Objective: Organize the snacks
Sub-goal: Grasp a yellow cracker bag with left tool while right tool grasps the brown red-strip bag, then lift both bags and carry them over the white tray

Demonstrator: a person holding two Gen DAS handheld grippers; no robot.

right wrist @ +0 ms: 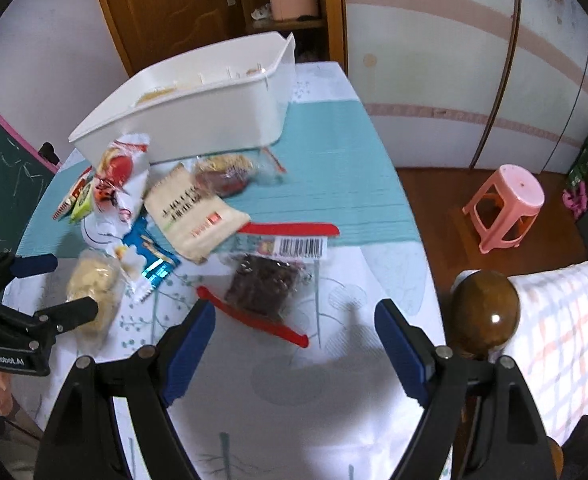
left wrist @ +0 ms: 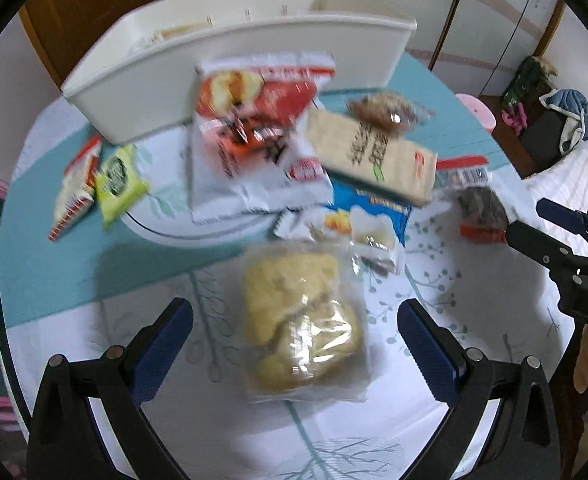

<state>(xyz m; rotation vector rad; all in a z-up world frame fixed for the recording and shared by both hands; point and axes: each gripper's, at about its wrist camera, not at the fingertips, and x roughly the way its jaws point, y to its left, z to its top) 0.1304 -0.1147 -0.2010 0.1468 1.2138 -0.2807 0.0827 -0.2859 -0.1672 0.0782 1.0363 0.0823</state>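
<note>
A clear bag of yellow pastry [left wrist: 302, 320] lies on the tablecloth between the fingers of my left gripper [left wrist: 296, 344], which stands open with its pads apart from the bag. In the right wrist view this bag [right wrist: 93, 292] sits by the left gripper [right wrist: 65, 288]. My right gripper [right wrist: 296, 344] is open just short of a red-edged bag of dark snack [right wrist: 261, 288]; nothing is between its fingers. A pile of snack packs, among them a red-and-white bag [left wrist: 253, 132] and a beige pack [left wrist: 374, 156], lies before the white bin [left wrist: 233, 72].
A green pack [left wrist: 117, 184] and a blue pack [left wrist: 374, 212] lie around the pile. The table's right edge drops to a wooden floor with a pink stool [right wrist: 506, 204]. A brown bedpost knob [right wrist: 486, 316] stands close to my right gripper's right finger.
</note>
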